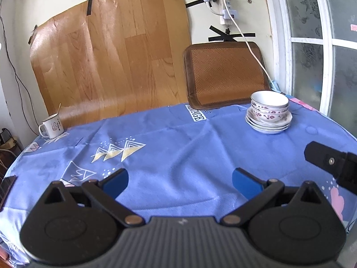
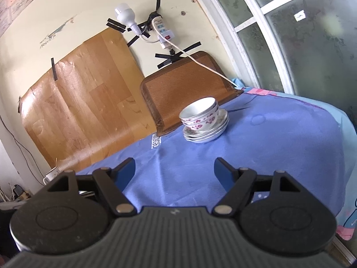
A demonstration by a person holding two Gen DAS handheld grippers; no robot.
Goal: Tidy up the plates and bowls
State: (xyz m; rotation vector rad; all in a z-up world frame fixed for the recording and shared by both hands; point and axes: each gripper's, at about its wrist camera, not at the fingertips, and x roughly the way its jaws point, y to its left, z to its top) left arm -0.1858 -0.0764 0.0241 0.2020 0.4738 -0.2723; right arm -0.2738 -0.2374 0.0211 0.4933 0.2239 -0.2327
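The left gripper (image 1: 180, 182) was wide open, with its blue pads (image 1: 117, 185) far apart and nothing between them. It hung over the blue tablecloth (image 1: 178, 147). The right gripper (image 2: 174, 173) was wide open too, and it held nothing.

In the left wrist view, the stack of bowls (image 1: 269, 106) sat at about 1 o'clock, well apart from the gripper. The bowls were white with pink and purple flowers. They sat one inside another on top of a stack of plates (image 1: 268, 124). The plates rested on the tablecloth near the far edge of the table. In the right wrist view, the same bowls (image 2: 199, 114) and plates (image 2: 206, 131) sat at about 12 o'clock, ahead of the open fingers.

A white mug (image 1: 51, 126) with something thin poking out of it stood at about 10 o'clock in the left view, near the far left edge of the table. A brown woven mat (image 1: 225, 73) leaned against the wall just behind the bowls. A black part of the right gripper (image 1: 332, 163) showed at 3 o'clock in the left view.
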